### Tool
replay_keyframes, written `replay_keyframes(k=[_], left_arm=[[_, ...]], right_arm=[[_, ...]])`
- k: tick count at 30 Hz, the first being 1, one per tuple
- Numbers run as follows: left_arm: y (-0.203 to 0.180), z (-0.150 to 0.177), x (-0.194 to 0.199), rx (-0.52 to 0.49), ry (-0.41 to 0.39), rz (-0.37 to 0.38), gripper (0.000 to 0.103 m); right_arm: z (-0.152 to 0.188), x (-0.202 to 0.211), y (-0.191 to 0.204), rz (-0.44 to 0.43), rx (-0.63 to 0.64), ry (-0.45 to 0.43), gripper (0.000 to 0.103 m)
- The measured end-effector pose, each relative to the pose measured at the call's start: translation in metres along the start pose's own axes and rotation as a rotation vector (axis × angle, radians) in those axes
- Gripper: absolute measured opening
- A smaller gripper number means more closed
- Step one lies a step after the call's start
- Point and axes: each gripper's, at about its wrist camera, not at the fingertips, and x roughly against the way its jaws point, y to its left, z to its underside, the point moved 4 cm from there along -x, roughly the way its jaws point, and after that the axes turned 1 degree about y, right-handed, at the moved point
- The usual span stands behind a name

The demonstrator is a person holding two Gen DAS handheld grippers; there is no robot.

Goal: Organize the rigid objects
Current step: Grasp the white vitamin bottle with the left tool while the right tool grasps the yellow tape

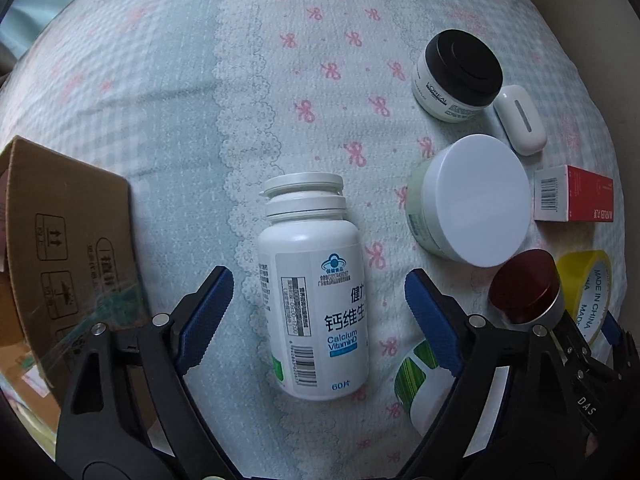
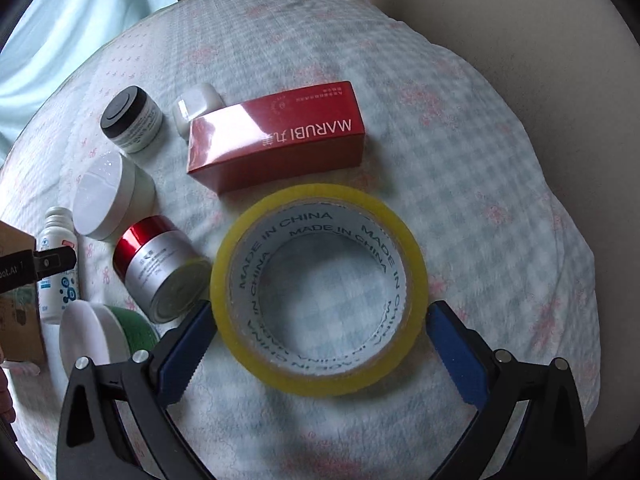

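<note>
A white calcium pill bottle (image 1: 314, 292) lies on the bedspread between the open fingers of my left gripper (image 1: 318, 304), cap pointing away; it also shows in the right wrist view (image 2: 56, 264). A yellow tape roll (image 2: 318, 294) lies flat between the open fingers of my right gripper (image 2: 318, 344), its left fingertip close to the roll's edge; the roll also shows in the left wrist view (image 1: 592, 284). A red Marubi box (image 2: 280, 136) lies beyond the roll. A red-capped silver jar (image 2: 158, 268) lies on its side left of the roll.
A cardboard box (image 1: 68, 248) stands at the left. A white-lidded jar (image 1: 470, 204), a black-lidded jar (image 1: 458, 74), a small white case (image 1: 520, 118) and a green-and-white container (image 1: 420, 392) sit on the bedspread (image 1: 160, 100). The bed edge curves off at the right.
</note>
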Motion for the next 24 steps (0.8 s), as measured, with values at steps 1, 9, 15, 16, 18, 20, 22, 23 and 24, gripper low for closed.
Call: replay_keyframes(k=[1, 9, 15, 16, 18, 20, 22, 23, 24], left_arm=[[0.001, -0.002, -0.004, 0.005, 0.004, 0.005, 0.080], [0.002, -0.007, -0.025, 0.008, 0.032, 0.007, 0.048], [0.005, -0.006, -0.018, 0.020, 0.025, 0.013, 0.047], [0.003, -0.001, -0.014, 0.021, 0.019, 0.014, 0.047], [0.004, 0.003, -0.006, 0.019, 0.002, 0.018, 0.047], [0.005, 0.006, 0.004, 0.016, -0.017, 0.022, 0.047], [0.005, 0.008, 0.014, 0.009, -0.031, 0.026, 0.047], [0.006, 0.008, 0.019, 0.008, -0.039, 0.029, 0.047], [0.007, 0.009, 0.024, 0.009, -0.047, 0.033, 0.047]], right_arm=[[-0.002, -0.003, 0.002, 0.003, 0.006, 0.003, 0.103], [-0.011, -0.011, 0.003, 0.046, 0.005, -0.010, 0.097], [-0.014, -0.011, 0.003, 0.043, 0.003, -0.004, 0.096], [-0.013, -0.010, 0.004, 0.043, 0.002, -0.005, 0.096], [-0.012, -0.008, 0.004, 0.039, -0.002, -0.010, 0.096], [-0.008, 0.000, 0.004, 0.037, -0.003, -0.020, 0.096], [-0.008, 0.004, 0.004, 0.037, 0.001, -0.028, 0.096], [-0.008, 0.008, 0.003, 0.038, 0.004, -0.034, 0.096], [-0.008, 0.012, 0.004, 0.037, 0.007, -0.042, 0.096]])
